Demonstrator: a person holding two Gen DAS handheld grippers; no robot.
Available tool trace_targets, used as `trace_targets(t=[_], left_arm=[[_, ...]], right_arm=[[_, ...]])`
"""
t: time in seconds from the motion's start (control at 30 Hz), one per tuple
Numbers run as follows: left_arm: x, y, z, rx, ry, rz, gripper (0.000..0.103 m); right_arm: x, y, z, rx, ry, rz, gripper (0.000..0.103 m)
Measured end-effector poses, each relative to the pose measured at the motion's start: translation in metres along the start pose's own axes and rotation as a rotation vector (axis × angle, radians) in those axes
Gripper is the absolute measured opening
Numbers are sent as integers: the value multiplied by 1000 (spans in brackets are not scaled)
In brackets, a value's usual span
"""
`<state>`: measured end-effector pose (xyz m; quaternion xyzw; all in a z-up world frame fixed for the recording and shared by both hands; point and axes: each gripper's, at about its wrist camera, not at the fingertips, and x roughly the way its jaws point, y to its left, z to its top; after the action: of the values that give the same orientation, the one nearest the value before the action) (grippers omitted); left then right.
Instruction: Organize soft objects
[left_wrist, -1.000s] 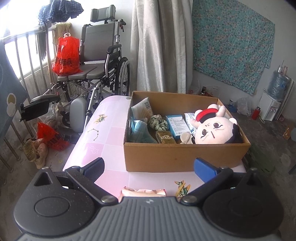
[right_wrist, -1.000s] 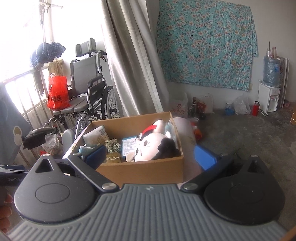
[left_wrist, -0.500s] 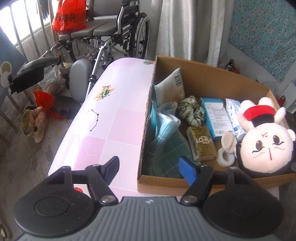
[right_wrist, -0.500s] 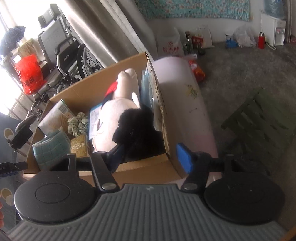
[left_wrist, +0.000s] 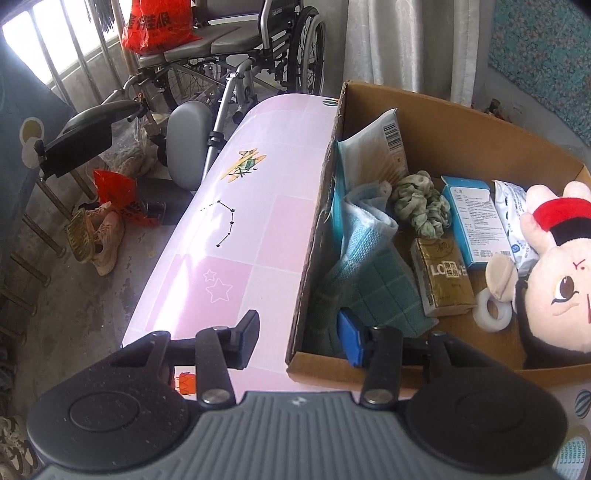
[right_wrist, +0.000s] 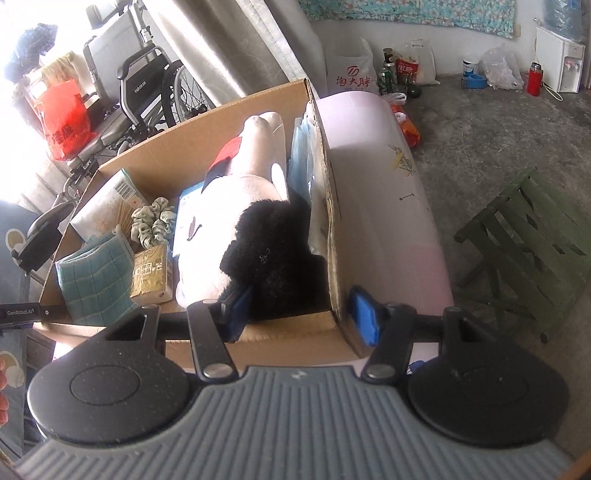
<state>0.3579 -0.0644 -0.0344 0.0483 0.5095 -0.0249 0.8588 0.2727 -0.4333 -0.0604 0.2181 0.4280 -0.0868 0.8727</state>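
Left gripper (left_wrist: 298, 341) closing astride box wall (left_wrist: 314, 236)

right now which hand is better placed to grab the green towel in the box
Left. The left tool straddles the box wall right beside the green towel, jaws closing with only that wall between them. The right tool sits at the opposite corner by the doll.

Wheelchair (left_wrist: 236, 55) far left by the railing, red plastic bag (left_wrist: 157, 22) on its seat, grey curtain (left_wrist: 410, 40) to its right. Beige shoes (left_wrist: 99, 236) and a crumpled red bag (left_wrist: 120, 195) on the concrete floor left of the pink table (left_wrist: 236, 236). Right side: green slatted stool (right_wrist: 532, 243) near, water dispenser (right_wrist: 559, 61) and red bottle (right_wrist: 533, 78) far against the wall.
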Motion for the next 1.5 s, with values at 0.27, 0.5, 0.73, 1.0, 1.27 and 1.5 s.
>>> trace_targets(t=[0.27,0.5,0.73,1.0,1.27,1.5], left_arm=[[-11,15,-20,6,28,-23,45],[-11,14,-31,23,38,-65,52],[-55,15,-39,58,-131,-60,90],[-160,29,-88,53,-277,-85,103],[-196,21,-158,37,-171,-53,103],[-204,-3,-202,102,-193,-16,103]], right_arm=[[-21,3,-29,6,13,49,58],[-34,5,-41,9,22,43,58],[-67,-2,-44,22,-73,17,65],[-193,11,-92,-48,-278,21,101],[-262,59,-163,-209,-307,-121,102],[-279,93,-199,-282,-271,-184,102]])
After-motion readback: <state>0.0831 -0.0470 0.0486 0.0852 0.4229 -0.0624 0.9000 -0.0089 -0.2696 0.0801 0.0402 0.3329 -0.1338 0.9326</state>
